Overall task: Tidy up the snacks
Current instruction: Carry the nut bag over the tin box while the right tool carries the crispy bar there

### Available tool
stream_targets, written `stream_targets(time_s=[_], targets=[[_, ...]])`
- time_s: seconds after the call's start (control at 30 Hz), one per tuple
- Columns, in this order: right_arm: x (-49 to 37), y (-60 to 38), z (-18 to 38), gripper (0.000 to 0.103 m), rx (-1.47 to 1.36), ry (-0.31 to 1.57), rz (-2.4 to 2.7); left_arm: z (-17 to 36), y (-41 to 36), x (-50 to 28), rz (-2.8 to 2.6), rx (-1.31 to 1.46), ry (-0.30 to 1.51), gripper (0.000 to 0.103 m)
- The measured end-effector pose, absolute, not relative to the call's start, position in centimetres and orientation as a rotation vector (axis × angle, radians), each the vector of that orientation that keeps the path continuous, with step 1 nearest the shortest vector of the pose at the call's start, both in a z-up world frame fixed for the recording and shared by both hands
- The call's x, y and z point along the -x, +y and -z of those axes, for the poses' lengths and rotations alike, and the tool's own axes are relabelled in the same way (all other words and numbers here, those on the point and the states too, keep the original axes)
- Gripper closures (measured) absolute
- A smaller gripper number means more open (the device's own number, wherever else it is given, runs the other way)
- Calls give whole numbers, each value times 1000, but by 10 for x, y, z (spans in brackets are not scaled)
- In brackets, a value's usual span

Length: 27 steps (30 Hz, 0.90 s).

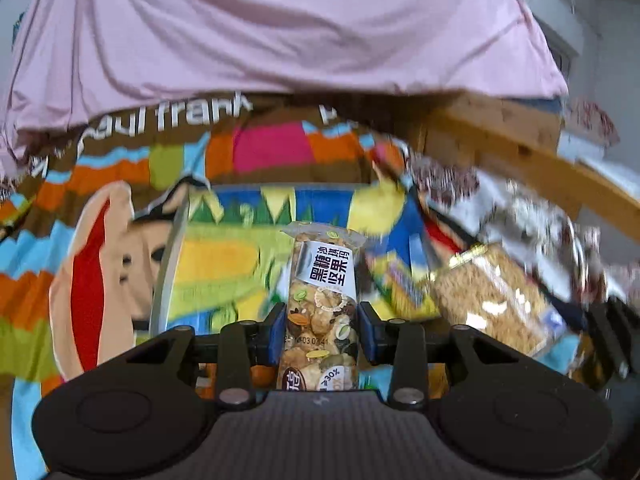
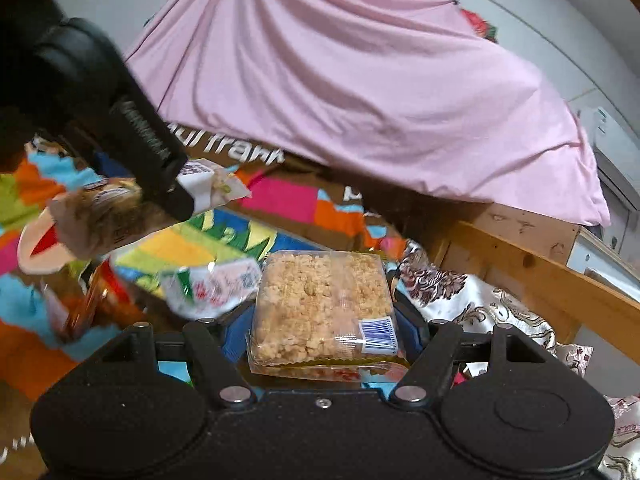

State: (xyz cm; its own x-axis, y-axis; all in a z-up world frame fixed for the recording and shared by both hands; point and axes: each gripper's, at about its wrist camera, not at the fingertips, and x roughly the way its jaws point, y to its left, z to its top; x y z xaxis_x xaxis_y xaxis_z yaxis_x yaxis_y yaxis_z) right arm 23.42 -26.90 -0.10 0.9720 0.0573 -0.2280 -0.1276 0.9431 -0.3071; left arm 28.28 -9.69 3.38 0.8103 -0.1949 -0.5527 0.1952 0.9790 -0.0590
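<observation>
Left wrist view: my left gripper (image 1: 322, 330) has its blue fingers (image 1: 276, 334) closed on the sides of a nut bar (image 1: 323, 304), which stands lengthwise between them and reaches forward past their tips over the colourful blanket (image 1: 224, 264). Right wrist view: my right gripper (image 2: 324, 330) clamps a clear pack of crumbly cake (image 2: 322, 306) between its fingers (image 2: 408, 326), the barcode label nearest the right finger. Beyond lie a white snack wrapper (image 2: 212, 288), then the pink cloth (image 2: 360, 80) and wooden frame (image 2: 532, 268).
</observation>
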Motion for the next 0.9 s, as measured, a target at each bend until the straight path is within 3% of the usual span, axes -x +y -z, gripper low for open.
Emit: stream_targets(time_s=[0.33, 0.9], targets=[[-304, -280, 6, 30, 238, 185, -56, -46, -112, -354, 186, 20, 540, 62], [-393, -289, 39, 30, 146, 356, -114, 17, -137, -450, 145, -21, 649, 63]])
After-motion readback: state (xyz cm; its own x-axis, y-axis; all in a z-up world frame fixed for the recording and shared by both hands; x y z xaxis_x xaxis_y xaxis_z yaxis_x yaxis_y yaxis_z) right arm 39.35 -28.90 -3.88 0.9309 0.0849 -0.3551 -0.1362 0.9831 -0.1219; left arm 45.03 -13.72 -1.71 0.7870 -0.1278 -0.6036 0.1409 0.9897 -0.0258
